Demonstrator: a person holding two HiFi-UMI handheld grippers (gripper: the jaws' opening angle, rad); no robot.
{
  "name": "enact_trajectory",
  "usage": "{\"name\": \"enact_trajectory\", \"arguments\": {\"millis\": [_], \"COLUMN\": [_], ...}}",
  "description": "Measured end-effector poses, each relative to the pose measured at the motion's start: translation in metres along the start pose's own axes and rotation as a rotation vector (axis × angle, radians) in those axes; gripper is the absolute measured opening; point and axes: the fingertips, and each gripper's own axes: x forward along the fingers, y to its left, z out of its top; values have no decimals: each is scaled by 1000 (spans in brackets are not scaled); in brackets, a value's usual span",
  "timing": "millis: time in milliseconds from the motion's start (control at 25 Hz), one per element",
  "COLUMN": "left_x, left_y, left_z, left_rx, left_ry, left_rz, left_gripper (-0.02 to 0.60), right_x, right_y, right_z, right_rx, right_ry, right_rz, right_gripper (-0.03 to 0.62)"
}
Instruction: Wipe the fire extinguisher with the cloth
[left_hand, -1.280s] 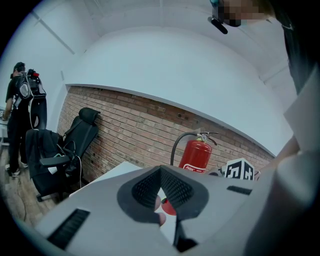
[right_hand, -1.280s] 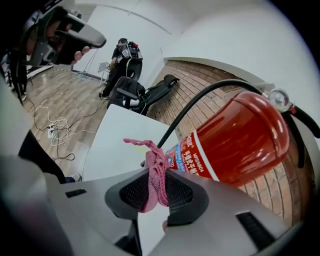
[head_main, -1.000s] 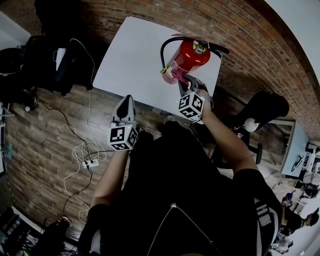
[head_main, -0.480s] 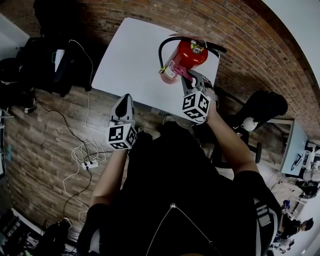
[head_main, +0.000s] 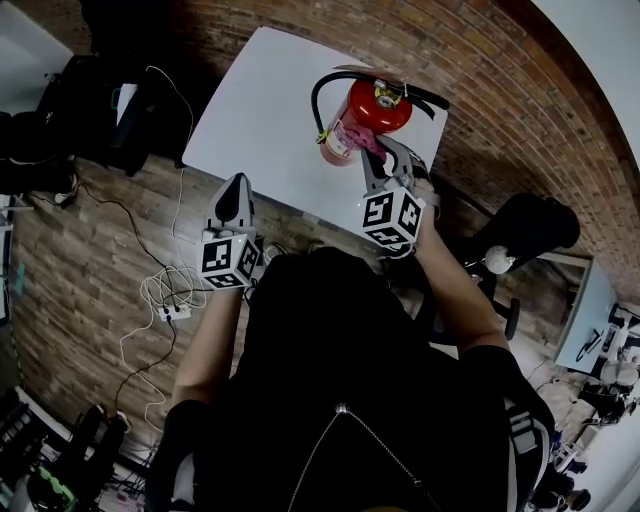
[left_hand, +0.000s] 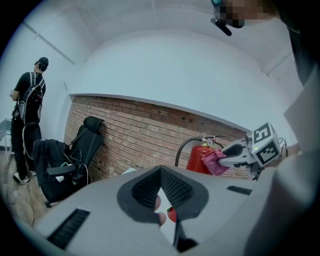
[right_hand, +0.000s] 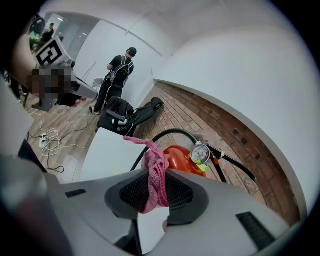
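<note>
Office (brick wall, swivel chair)

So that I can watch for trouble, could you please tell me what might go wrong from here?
The extinguisher stands near the table edge, and the left tool is well away from it, so a firm wipe might tip it. The right tool pinches only a narrow bunch of cloth, which might slip out or snag on the hose.

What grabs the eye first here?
The red fire extinguisher standing on the white table by the brick wall. The right gripper has its jaws shut on a pink cloth right at its side. The left gripper hangs off the table's near edge, jaws together, empty.
</note>
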Motion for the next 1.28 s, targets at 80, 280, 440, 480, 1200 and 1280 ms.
{"name": "enact_trajectory", "arguments": {"millis": [80, 280, 440, 480, 1200, 1280], "left_x": [3, 4, 0, -1, 74, 80], "left_y": [-8, -24, -33, -34, 33, 49], "left_z": [7, 21, 29, 31, 69, 73], "left_rx": [5, 27, 32, 36, 69, 76], "left_ry": [-11, -41, -56, -56, 19, 46], "left_rz": [22, 89, 135, 142, -108, -162], "left_gripper": [8, 8, 8, 8, 8, 8], "right_x": [-4, -12, -19, -22, 25, 38], "right_y": [-6, -15, -21, -23, 63, 83], "right_z": [1, 5, 7, 8, 11, 5], "right_rx": [-9, -27, 3, 11, 188, 200], "right_ry": [-21, -86, -136, -148, 41, 112], "right_rz": [9, 47, 76, 78, 133, 115], "right_gripper": [94, 94, 94, 94, 94, 94]}}
